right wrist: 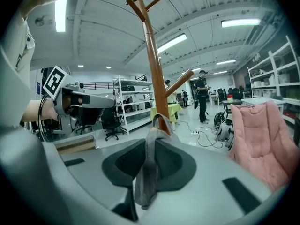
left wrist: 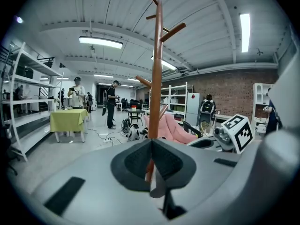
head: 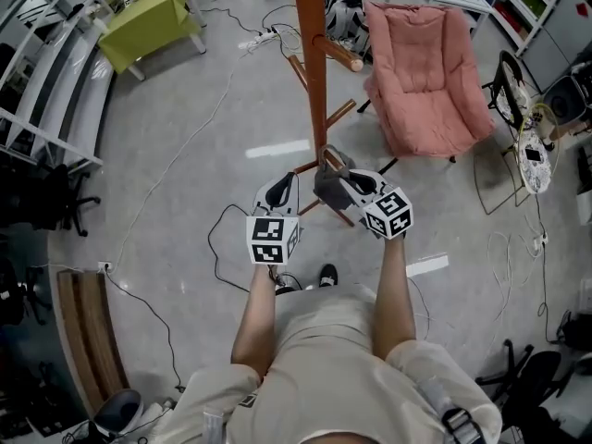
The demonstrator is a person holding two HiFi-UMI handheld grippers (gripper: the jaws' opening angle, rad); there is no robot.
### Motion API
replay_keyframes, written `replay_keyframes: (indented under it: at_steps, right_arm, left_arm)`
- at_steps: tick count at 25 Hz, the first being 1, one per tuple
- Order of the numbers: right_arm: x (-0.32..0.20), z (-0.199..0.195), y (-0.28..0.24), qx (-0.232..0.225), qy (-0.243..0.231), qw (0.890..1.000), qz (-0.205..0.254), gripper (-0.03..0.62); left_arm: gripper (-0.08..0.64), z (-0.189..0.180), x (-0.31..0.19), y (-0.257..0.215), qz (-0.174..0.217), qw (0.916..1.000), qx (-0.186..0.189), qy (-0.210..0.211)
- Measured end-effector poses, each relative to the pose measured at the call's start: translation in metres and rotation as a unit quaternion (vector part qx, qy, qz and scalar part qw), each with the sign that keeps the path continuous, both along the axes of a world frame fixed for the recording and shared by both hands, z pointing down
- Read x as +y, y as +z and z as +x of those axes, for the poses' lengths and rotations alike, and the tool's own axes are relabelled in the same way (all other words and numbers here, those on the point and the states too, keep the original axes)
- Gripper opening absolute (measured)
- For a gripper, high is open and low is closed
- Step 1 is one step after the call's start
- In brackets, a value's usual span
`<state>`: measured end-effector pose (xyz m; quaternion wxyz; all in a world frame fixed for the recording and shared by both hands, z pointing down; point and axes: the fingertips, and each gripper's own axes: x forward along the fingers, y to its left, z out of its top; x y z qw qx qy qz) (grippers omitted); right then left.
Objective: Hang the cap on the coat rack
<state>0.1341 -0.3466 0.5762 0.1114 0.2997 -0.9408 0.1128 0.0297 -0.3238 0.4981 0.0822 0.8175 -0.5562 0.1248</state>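
With the cap (right wrist: 149,172) clenched in right gripper (right wrist: 153,146) fingers before the coat rack (right wrist: 153,74), left gripper (left wrist: 151,165) fingers pressed together, raise it over a peg (right wrist: 180,82)

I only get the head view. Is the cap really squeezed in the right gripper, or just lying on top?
Observer: Squeezed. The right gripper view shows the right gripper shut, its fingers pinching a fold of the grey cap.
Operator: And the left one?
Observer: The left gripper is shut too, with no cap between its fingers.
Operator: Is a peg near?
Observer: In the right gripper view a peg slants up above the cap.
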Motion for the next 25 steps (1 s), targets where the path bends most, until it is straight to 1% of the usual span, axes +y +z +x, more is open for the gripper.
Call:
replay_keyframes:
  at_steps: [6,15,25]
  right_arm:
    - [0.001,0.004,0.004,-0.016,0.002,1.000,-0.009,0.057]
    - [-0.001,0.007,0.022,0.009,0.017,1.000,-0.020,0.057]
    - [-0.007,-0.003,0.034,0.016,0.041,0.999,-0.030,0.057]
  left_arm:
    - [0.008,-0.005,0.002,0.002,-0.004,1.0000,-0.001,-0.005]
    - [0.008,-0.004,0.007,0.005,-0.006,1.0000,-0.001,-0.008]
    - [0.008,-0.022,0.014,0.004,0.001,0.9997,0.001,-0.026]
